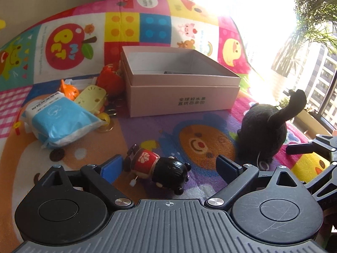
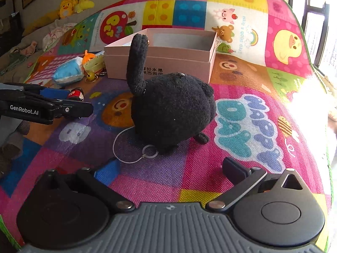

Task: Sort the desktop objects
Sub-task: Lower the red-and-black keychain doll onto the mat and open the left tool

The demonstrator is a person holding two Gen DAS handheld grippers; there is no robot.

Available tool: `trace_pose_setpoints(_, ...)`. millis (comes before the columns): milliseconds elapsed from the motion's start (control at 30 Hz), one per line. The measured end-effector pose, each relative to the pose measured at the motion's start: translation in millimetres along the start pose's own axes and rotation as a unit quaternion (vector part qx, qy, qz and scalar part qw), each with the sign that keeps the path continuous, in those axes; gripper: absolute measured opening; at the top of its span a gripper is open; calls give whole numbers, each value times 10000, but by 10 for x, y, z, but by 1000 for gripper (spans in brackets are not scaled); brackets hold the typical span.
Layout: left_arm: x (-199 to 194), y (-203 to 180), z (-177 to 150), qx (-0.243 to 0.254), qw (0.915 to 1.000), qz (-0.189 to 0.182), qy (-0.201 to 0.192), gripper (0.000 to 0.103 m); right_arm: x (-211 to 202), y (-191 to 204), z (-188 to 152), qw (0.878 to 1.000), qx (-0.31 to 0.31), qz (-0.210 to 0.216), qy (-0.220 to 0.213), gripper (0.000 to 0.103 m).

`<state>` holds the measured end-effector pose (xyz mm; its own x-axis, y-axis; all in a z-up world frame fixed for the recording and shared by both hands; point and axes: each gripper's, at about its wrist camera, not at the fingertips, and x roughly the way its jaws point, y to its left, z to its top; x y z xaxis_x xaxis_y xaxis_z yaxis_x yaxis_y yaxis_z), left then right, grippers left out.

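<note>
Our left gripper (image 1: pixel 169 166) hovers low over the colourful play mat (image 1: pixel 202 145) with its blue-padded fingers (image 1: pixel 111 165) spread wide, and a small wind-up doll (image 1: pixel 160 168) with a red body and black hair lies on its side between them, close to the left finger though we cannot tell whether it touches. Our right gripper (image 2: pixel 171 168) is likewise spread wide and holds nothing; just ahead of its fingers lies the white cord and ring (image 2: pixel 150 154) of a black plush cat (image 2: pixel 174 109), which sits on the mat with its tail upright. From the left wrist view the same cat (image 1: pixel 263 130) sits off to the right of the doll, near the right gripper's arm. Beyond both toys stands an open pink cardboard box (image 1: pixel 181 99), resting in its lid, with printed characters on the front wall; something dark lies in it, but we cannot make it out. To the left of the box sits a cluster: a blue and white tissue pack (image 1: pixel 61 120), a pale green toy (image 1: pixel 90 97), an orange toy (image 1: pixel 68 90) and a red-orange toy (image 1: pixel 110 80) touching the box's left wall.
</note>
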<state>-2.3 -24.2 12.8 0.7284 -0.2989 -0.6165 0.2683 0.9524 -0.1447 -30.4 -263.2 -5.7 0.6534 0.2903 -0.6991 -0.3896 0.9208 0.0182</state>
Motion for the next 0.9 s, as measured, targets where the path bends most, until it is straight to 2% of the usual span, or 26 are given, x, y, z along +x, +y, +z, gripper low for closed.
trace_pose_setpoints(133,-74,-75,-93,-80,9991,-381,135,99,-4,-4,-2,10000,-5,-3,-8,103)
trace_pose_setpoints(200,-117,-117,-121,-54,9989,-452,125,99,0,-5,-2,10000,-8,-2,-5,103)
trace_pose_setpoints(333,-114,-193,-116,89,9999,80,40,99,6,9,5,10000,-14,-38,-17,103)
trace_pose_setpoints(600,77,-271,-58,99,9984,534,176,98,14,14,4,10000,-16,-46,-23,103)
trace_pose_setpoints(733,102,-275,-34,118,9971,728,187,84,16,15,2,10000,-16,-48,-25,103)
trace_pose_setpoints(867,69,-246,-25,117,9970,745,153,70,21,21,11,10000,-6,-63,-23,103)
trace_pose_setpoints(900,57,-230,-24,95,9968,777,130,70,22,20,14,10000,-6,-66,-23,103)
